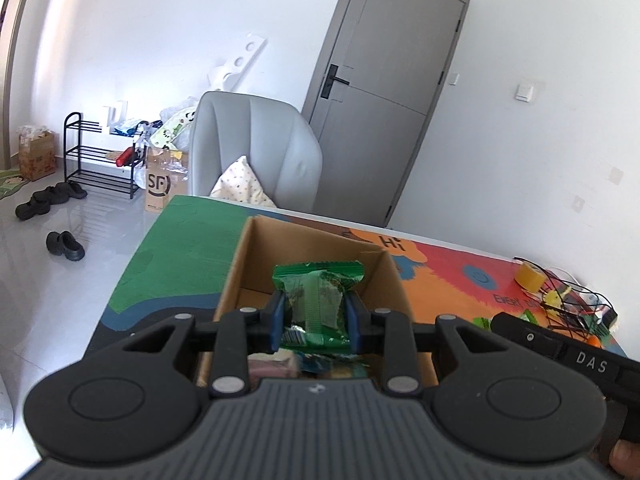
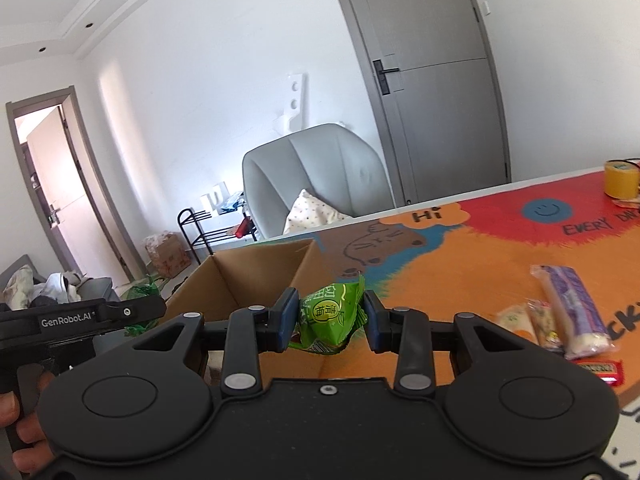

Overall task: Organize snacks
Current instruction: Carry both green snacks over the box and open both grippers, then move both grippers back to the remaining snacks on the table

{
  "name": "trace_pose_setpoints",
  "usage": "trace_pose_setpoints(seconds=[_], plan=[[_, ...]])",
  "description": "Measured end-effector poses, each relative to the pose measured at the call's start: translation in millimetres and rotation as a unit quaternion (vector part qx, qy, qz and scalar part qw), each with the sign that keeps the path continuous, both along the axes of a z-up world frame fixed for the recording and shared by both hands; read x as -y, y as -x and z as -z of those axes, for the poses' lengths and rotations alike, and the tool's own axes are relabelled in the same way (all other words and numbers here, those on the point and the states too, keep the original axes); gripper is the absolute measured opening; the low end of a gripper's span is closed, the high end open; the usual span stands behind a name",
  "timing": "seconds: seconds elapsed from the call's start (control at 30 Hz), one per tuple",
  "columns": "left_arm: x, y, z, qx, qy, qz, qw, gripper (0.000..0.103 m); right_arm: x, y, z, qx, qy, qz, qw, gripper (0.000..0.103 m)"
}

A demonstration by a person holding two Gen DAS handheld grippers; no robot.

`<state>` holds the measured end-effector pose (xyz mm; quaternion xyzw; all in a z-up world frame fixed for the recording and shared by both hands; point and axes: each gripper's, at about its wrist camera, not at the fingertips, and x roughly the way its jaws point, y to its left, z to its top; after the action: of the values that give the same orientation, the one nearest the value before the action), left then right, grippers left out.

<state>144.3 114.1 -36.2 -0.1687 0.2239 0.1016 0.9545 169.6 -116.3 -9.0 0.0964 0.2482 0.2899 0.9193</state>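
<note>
showing only on the right wrist view: purple-wrapped snack (image 2: 576, 308) on the table (image 2: 460, 264)

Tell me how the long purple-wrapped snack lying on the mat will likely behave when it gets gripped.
The purple-wrapped snack is a long, rounded bar lying flat, so it could roll if nudged sideways. Its glossy film looks slippery; gripped at one end it may pivot or droop. It probably weighs little, like the green packet pinched in the right gripper.

Cardboard box (image 1: 308, 264) gapes open-topped — only its walls bar entry sideways.
</note>
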Motion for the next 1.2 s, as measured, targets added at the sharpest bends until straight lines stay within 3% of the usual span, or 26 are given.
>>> trace_pose_setpoints(seconds=[0.67, 0.8, 0.97, 1.0, 1.1, 1.2], plan=[[-37, -43, 9, -0.031, 0.021, -0.005, 0.9993, 0.031, -66, -36, -9, -0.014, 0.016, -0.047, 0.999, 0.036], [-42, -44, 5, -0.029, 0.034, -0.010, 0.9990, 0.049, -72, -40, -14, -0.013, 0.017, -0.048, 0.999, 0.036], [-44, -36, 1, -0.025, 0.033, -0.017, 0.9990, 0.056, -77, -42, -16, -0.014, 0.016, -0.052, 0.998, 0.036], [-44, -35, 0, -0.025, 0.032, -0.017, 0.9990, 0.058, -78, -43, -16, -0.014, 0.016, -0.055, 0.998, 0.039], [-43, -31, 0, -0.026, 0.028, -0.023, 0.9990, 0.064, -78, -39, -19, -0.004, 0.019, -0.051, 0.999, 0.064], [-41, -27, -1, -0.028, 0.025, -0.028, 0.9989, 0.074, -72, -38, -19, -0.008, 0.009, -0.046, 0.999, 0.064]])
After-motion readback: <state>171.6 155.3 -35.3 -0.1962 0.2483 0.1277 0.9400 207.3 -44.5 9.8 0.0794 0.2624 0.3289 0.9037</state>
